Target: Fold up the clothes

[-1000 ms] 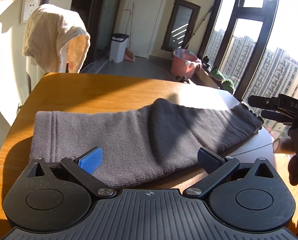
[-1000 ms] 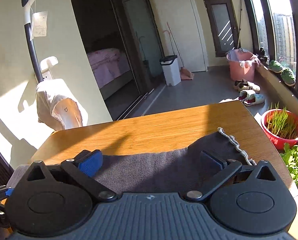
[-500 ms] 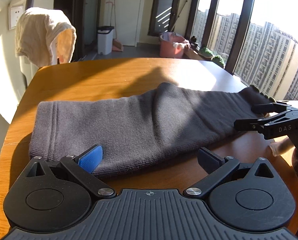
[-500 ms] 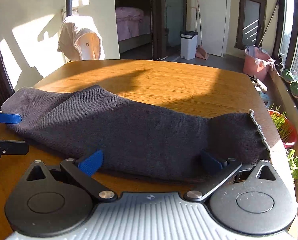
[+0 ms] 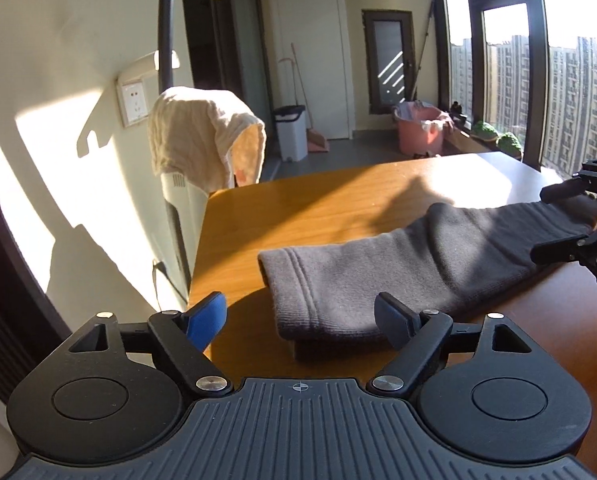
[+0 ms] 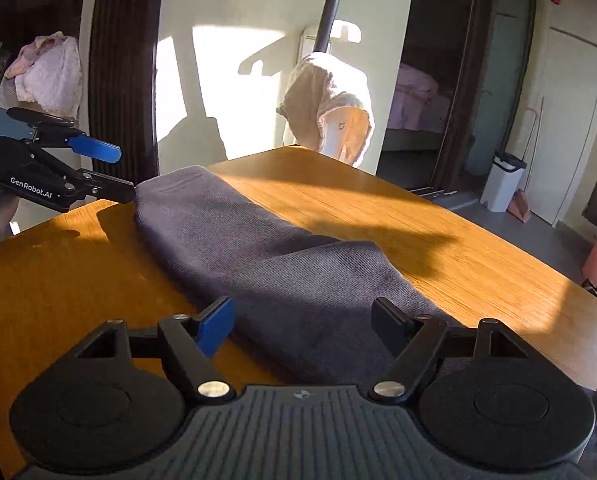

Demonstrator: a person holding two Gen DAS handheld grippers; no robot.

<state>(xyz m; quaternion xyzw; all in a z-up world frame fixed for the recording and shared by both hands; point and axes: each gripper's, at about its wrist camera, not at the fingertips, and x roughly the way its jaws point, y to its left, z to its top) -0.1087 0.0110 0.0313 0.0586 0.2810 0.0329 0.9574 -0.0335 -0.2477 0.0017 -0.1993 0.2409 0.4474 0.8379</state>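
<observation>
Long grey cloth [image 5: 430, 256] lies flat across wooden table [image 5: 310, 204], bump in middle. Left gripper [image 5: 302, 316] at one end of cloth, jaws closing, cloth end between them, pads not pressing yet. Right gripper [image 6: 302, 320] at other end of cloth, jaws closing, cloth between them, not squeezed yet.

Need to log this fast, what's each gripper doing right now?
Left gripper: closing around the grey garment's end, not gripping yet.
Right gripper: closing around its other end.
</observation>
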